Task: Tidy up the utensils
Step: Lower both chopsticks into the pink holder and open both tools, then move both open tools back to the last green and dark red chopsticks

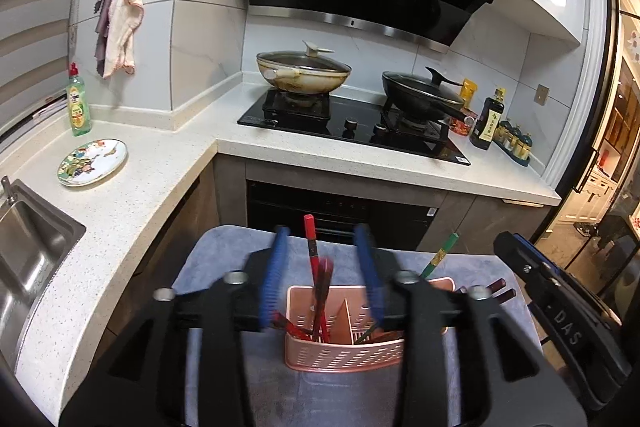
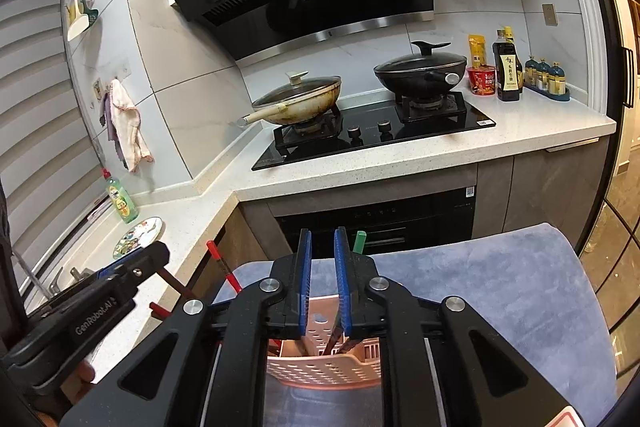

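Both grippers hang over a pink perforated utensil holder (image 1: 344, 351) that stands on a blue-grey towel (image 1: 224, 251). On the left gripper (image 1: 322, 239) the blue pads are spread apart, and a pair of red chopsticks (image 1: 320, 291) stands free between them without touching either pad. The lower ends of these chopsticks are down in the left compartment of the holder; their long axis is almost upright, and the tops lean a little to the left and away from the camera. On the right gripper (image 2: 323, 247) the jaws are only a narrow gap apart. Dark chopsticks (image 2: 334, 341) rise out of the holder toward this gap, but I cannot tell if the pads press on them. A green chopstick (image 1: 440, 257) stands in the right side of the holder and leans up to the right. Behind the towel is the white counter (image 1: 132, 195), with the black gas stove (image 1: 352, 127) set into it.
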`<state>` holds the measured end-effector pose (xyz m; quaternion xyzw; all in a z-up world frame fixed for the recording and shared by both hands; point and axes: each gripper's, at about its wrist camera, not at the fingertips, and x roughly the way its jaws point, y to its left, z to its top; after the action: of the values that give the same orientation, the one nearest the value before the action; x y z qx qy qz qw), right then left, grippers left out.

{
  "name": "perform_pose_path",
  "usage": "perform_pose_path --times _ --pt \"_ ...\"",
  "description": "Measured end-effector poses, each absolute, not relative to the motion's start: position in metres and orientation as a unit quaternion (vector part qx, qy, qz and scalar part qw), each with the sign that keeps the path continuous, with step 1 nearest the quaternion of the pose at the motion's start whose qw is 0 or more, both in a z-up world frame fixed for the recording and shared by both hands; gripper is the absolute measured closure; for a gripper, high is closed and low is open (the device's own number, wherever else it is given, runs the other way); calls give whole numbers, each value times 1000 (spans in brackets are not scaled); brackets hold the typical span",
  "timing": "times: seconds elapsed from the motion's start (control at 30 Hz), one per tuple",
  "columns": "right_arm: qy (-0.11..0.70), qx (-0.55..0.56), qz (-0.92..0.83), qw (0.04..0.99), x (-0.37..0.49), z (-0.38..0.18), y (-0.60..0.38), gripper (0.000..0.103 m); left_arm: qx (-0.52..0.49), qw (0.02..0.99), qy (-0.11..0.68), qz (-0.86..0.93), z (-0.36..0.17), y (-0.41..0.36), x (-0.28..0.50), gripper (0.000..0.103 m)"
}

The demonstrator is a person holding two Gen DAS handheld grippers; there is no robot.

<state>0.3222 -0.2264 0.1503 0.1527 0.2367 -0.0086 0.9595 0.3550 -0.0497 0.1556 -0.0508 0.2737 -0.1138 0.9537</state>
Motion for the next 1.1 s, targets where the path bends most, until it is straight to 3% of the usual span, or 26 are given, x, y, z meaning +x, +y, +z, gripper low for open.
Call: perform_pose_path --times 0.07,0.2,0.3,0.73,1.1 --pt "228 150 -5 962 313 157 -225 83 -49 958 263 -105 160 -49 347 48" --pt "220 136 6 966 293 165 -219 79 -48 959 261 -104 167 -48 333 45" --pt "215 133 16 967 277 168 -215 78 -46 961 255 -99 172 -47 321 36" --pt "220 103 31 970 197 167 -204 77 -6 960 265 -86 170 -48 257 35" --pt "267 65 22 961 123 122 -194 73 17 944 318 -81 130 -43 209 35"
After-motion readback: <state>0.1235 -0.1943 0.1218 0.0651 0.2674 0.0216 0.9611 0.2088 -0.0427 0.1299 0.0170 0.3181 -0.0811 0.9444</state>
